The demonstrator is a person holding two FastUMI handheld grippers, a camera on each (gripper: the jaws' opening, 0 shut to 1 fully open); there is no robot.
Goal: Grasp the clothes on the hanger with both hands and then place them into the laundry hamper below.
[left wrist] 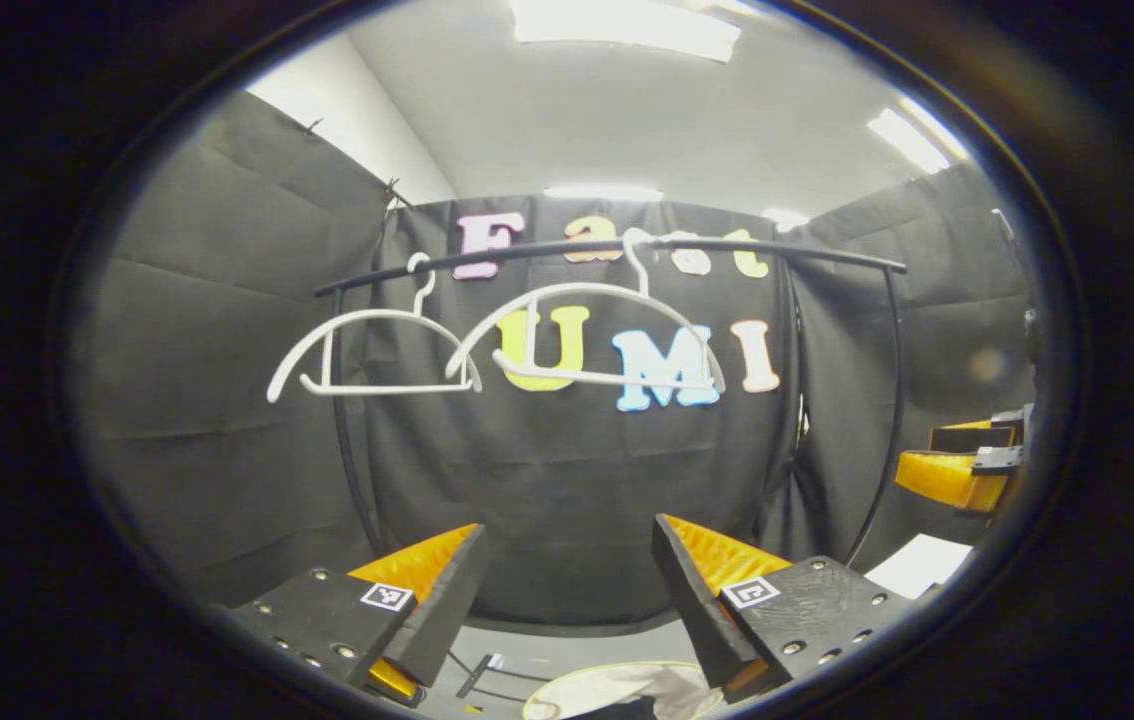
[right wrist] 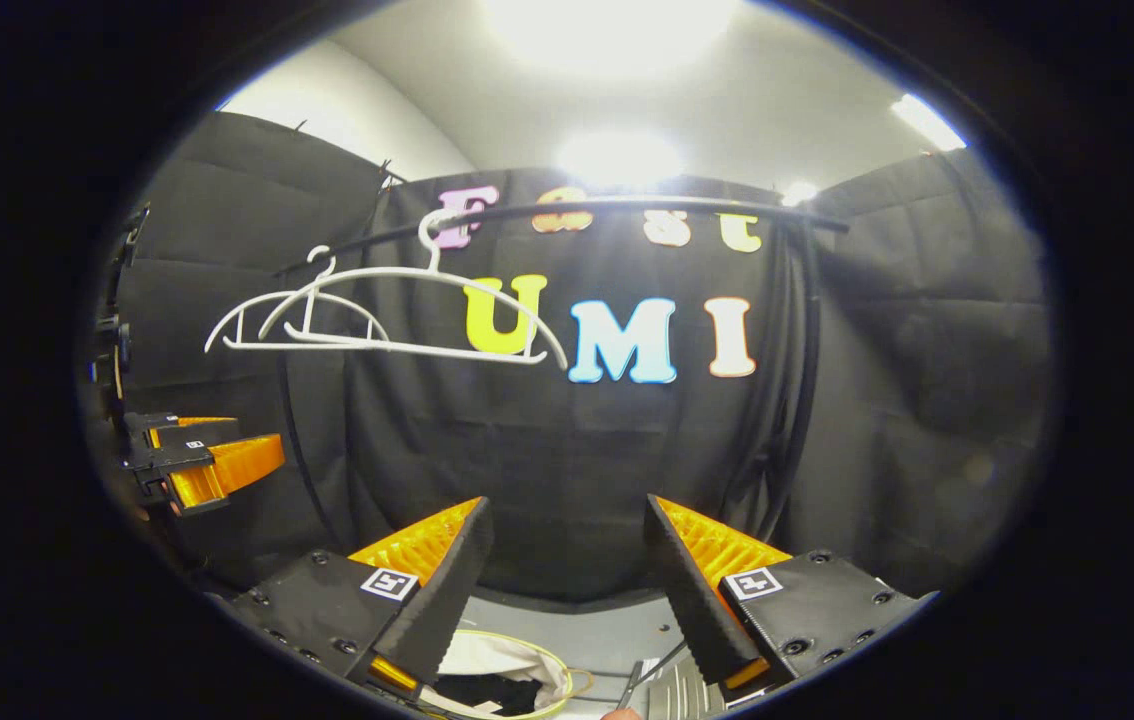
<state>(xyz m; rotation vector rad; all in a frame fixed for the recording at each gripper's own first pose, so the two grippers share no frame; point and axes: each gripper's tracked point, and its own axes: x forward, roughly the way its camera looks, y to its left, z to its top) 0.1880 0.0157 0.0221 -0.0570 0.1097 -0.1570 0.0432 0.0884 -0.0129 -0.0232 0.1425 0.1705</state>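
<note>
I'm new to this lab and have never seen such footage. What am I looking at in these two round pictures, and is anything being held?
Each picture comes from a camera riding on a hand-held two-finger gripper, looking along its fingers. The left gripper and the right gripper both stand open, holding nothing. Ahead, two white plastic hangers hang bare on a black metal rail before the black cloth wall. Below, between the fingers, is a round hamper with a pale lining; something dark lies inside it. Each view also catches the other gripper at its edge.
</note>
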